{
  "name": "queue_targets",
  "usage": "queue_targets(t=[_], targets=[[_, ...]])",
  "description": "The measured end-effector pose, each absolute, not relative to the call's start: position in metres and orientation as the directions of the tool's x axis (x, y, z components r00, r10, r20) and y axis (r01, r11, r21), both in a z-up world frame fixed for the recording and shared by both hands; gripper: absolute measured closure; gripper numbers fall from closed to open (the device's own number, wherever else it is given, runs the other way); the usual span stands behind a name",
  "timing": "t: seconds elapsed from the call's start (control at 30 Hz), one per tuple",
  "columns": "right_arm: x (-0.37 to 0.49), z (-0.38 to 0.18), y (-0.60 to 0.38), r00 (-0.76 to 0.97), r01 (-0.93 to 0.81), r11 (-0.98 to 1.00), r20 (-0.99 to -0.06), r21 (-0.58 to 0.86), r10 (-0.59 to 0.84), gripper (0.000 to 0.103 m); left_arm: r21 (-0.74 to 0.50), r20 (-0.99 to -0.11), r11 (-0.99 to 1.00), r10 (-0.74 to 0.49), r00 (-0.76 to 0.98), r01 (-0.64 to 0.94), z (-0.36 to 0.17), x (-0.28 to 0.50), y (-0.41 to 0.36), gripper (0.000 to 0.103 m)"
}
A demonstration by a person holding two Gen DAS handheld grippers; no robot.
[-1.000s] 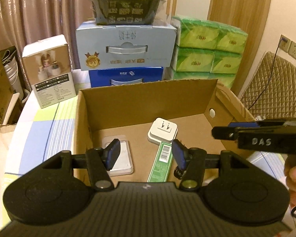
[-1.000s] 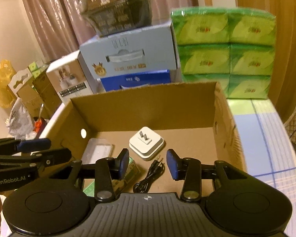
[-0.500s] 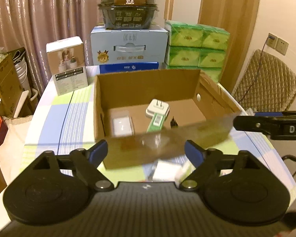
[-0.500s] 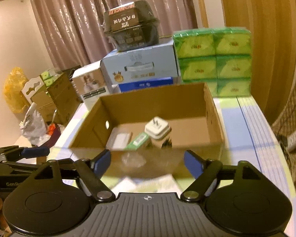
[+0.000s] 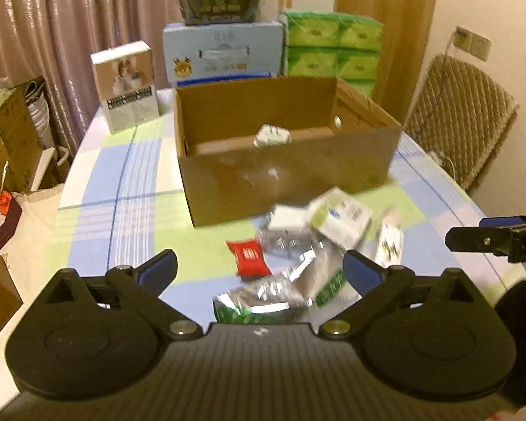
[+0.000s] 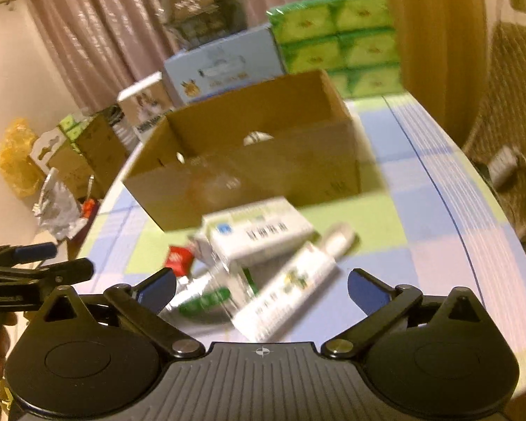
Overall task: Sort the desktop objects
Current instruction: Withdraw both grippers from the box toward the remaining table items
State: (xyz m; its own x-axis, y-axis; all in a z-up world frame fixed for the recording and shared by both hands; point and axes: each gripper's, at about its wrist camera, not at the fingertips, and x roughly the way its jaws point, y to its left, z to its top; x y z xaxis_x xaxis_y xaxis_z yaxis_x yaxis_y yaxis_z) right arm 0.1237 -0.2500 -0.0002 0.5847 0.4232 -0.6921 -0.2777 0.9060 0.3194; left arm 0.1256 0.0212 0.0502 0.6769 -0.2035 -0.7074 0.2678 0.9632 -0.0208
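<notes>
Both hand-held grippers point(image 5: 259, 270) back from box point(image 5: 287, 182)

1. The pile of packets point(image 5: 298, 266) before the cardboard box point(image 5: 287, 182) was motion-blurred, its print unreadable.
2. The box's near wall hid most of its floor; only a white plug point(image 5: 272, 135) showed.
3. The right gripper point(image 5: 501, 240) was cut off by the left view's edge.
4. The tube point(image 6: 287, 287) in the right view was smeared.

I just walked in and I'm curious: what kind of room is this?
Probably a lived-in home dining room: a checked tablecloth, curtains, a padded chair, and stacked tissue packs behind the cardboard box.
</notes>
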Motion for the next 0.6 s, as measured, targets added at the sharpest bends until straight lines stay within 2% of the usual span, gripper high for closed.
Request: queue_targets(t=[0.1, 0.6], targets=[[0.113, -0.013, -0.257, 0.566, -0.246, 0.912, -0.715, 0.328, 0.41, 0.002, -0.018, -0.716, 0.955, -0.218, 0.663, 0.295, 0.043, 0.117, 0.019, 0.001], [0.106, -0.043, -0.254, 0.517, -0.219, 0.919, -0.76, 0.327, 0.394, 0.002, -0.027, -0.762, 0.944, -0.232, 0.604, 0.328, 0.006, 0.115, 0.014, 0.001]])
